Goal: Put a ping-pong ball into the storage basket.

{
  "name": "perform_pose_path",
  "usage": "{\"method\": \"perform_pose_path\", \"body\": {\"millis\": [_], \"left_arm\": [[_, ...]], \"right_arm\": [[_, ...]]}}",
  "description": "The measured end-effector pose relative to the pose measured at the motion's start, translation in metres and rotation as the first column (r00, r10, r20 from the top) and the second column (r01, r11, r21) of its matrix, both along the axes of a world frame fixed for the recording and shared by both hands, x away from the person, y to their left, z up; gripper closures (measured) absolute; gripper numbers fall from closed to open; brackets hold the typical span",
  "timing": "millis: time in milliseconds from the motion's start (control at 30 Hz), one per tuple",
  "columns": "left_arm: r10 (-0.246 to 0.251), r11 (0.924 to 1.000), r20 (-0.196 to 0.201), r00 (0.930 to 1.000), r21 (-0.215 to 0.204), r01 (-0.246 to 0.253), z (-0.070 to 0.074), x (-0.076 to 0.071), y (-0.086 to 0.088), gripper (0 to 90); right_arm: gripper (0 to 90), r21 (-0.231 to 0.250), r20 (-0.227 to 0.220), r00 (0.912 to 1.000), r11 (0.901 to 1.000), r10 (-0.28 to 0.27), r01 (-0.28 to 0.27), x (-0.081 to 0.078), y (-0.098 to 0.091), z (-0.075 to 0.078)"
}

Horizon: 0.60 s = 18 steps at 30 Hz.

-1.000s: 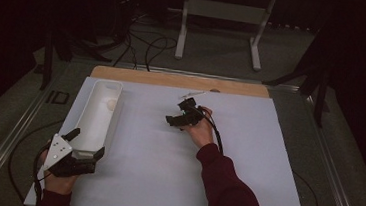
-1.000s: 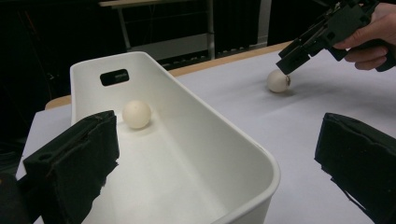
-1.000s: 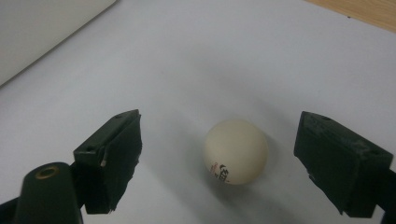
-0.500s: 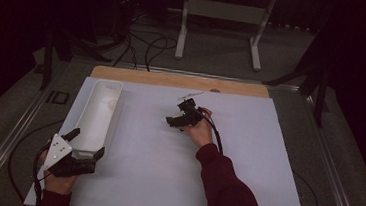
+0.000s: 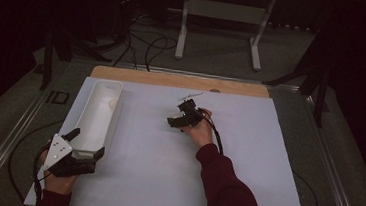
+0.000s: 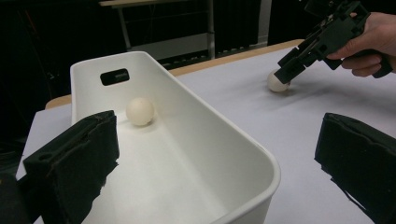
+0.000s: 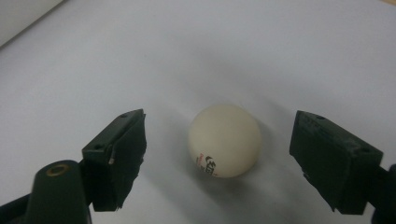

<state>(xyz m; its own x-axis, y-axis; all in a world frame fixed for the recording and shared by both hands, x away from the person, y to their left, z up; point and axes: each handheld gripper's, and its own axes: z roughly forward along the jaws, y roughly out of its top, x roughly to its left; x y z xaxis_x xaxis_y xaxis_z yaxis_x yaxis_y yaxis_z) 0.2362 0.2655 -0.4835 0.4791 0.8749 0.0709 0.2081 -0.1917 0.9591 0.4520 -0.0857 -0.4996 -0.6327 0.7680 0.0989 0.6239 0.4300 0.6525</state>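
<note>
1. A white surface (image 5: 247,154) carries the work; a strip of bare wood shows along its far edge.
2. A long white bin (image 5: 97,113) lies along the left edge, its near end at the left gripper (image 5: 79,151), whose jaws stand wide open, one on each side of that end, pressing on nothing.
3. The right gripper (image 5: 175,121) points down near the middle of the surface, toward the far edge, held in a hand with a dark red sleeve.
4. Its jaws have just been closing, with a ball (image 7: 224,140) between them; a gap shows on both sides, so they are open and not yet touching it.
5. A second ball (image 6: 139,111) rests at the far end of the bin.
6. The step in hand looks like the grasp of the loose ball; the next move would call for closing squarely on its widest part, since a round, light ball could roll away, then a lift across to the bin.
</note>
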Motion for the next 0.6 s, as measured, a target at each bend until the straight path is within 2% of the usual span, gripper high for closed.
{"method": "perform_pose_path", "body": {"millis": [233, 400, 600], "left_arm": [[0.001, 1.0000, 0.001, 1.0000, -0.001, -0.001, 0.0001, -0.0001, 0.0001, 0.6], [0.002, 1.0000, -0.001, 1.0000, 0.000, -0.002, -0.0002, 0.0001, 0.0000, 0.6], [0.002, 1.0000, 0.000, 1.0000, 0.000, -0.002, 0.0000, 0.0000, -0.0001, 0.6]], "right_arm": [[23.4, -0.012, -0.009, 1.0000, 0.9999, -0.002, 0.002, 0.0009, 0.0018, -0.0024], [30.3, -0.037, -0.012, 0.9997, 0.9991, -0.022, 0.022, 0.0021, 0.0021, -0.0040], [33.5, -0.047, -0.020, 0.9992, 0.9983, -0.035, 0.034, 0.0033, 0.0016, -0.0062]]}}
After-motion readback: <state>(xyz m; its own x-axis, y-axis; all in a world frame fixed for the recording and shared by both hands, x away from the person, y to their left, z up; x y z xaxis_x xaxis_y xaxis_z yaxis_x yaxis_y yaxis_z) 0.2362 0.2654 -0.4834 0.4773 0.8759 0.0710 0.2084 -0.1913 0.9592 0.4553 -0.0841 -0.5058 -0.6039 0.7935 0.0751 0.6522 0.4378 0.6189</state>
